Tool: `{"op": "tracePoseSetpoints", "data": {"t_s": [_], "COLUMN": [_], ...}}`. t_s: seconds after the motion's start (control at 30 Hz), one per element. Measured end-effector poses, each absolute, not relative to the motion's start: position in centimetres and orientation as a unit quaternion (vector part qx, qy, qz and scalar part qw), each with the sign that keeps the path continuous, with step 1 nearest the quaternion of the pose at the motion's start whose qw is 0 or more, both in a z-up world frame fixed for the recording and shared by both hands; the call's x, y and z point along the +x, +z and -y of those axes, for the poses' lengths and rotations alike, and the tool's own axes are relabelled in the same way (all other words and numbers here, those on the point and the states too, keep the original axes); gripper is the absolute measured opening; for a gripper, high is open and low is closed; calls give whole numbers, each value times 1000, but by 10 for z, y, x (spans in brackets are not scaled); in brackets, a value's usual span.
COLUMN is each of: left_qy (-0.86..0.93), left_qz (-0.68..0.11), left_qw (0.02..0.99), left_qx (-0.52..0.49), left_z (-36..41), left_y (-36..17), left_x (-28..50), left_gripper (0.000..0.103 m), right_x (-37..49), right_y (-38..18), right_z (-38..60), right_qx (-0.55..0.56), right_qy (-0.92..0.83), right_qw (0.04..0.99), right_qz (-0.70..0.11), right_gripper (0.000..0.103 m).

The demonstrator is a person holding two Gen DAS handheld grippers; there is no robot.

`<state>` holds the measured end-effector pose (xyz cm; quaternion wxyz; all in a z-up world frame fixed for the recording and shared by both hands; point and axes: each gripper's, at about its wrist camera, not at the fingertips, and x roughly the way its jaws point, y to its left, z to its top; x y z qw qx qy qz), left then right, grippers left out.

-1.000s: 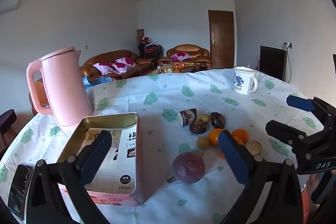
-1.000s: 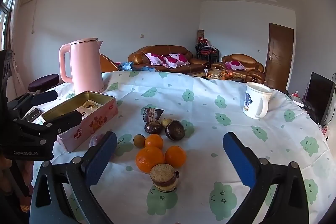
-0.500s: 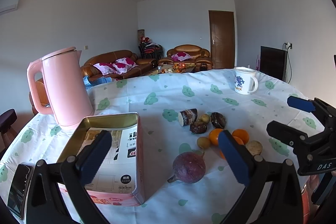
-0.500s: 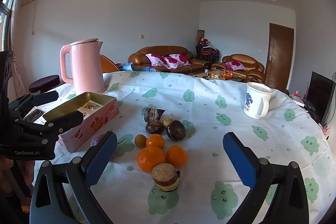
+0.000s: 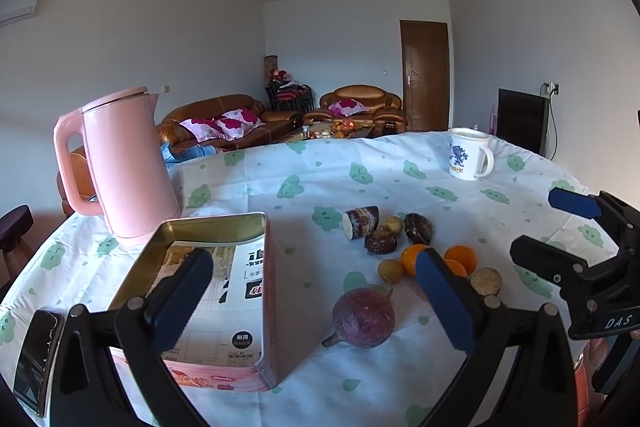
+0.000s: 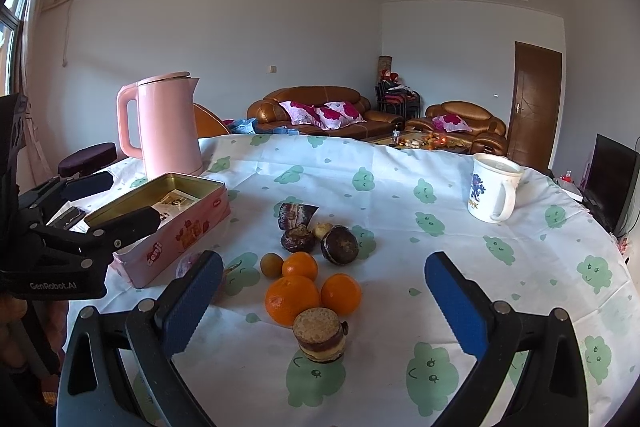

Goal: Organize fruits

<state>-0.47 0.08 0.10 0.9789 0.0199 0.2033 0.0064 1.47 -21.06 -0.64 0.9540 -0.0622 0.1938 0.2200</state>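
A cluster of fruit lies mid-table: three oranges (image 6: pixel 293 299), a small brown fruit (image 6: pixel 271 264), dark round fruits (image 6: pixel 339 245), a cut purple piece (image 6: pixel 294 215) and a round tan-topped piece (image 6: pixel 318 335). A big purple fruit (image 5: pixel 363 317) lies closer to the open pink tin (image 5: pixel 212 291). My left gripper (image 5: pixel 316 301) is open and empty, hovering over the tin's right side and the purple fruit. My right gripper (image 6: pixel 324 301) is open and empty, just above the oranges. The tin (image 6: pixel 172 223) shows at left in the right wrist view.
A pink kettle (image 5: pixel 120 163) stands behind the tin. A white mug (image 6: pixel 494 193) stands at the far right. A phone (image 5: pixel 38 351) lies at the table's left edge. The round table has a cloud-print cloth (image 6: pixel 500 267); sofas stand beyond.
Both grippers have barely shifted; the right one has edged slightly toward the oranges. Nothing was taken hold of or released.
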Motion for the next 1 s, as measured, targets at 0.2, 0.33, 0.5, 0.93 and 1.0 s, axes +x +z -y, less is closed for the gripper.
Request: {"op": "tracePoseSetpoints", "data": {"t_s": [0.2, 0.33, 0.5, 0.93, 1.0], "left_qy": [7, 7, 7, 2, 1], "left_qz": [-203, -203, -203, -213, -219], "left_qw": [979, 979, 979, 977, 975], "left_qx": [20, 20, 20, 21, 22], "left_z": [-1, -1, -1, -4, -3], "left_y": [1, 0, 0, -14, -19], "left_x": [-5, -5, -5, -4, -1], "left_gripper": [103, 103, 103, 103, 103], "right_x": [14, 14, 14, 21, 24], "right_y": [-8, -8, -9, -23, -30], "right_z": [210, 211, 210, 212, 214], "right_qx": [-61, -61, -61, -65, -67], "right_qy": [222, 223, 223, 215, 211], "right_qw": [953, 953, 953, 952, 951], "right_qz": [-195, -195, -196, -209, -216], "right_gripper": [102, 102, 102, 102, 102]}}
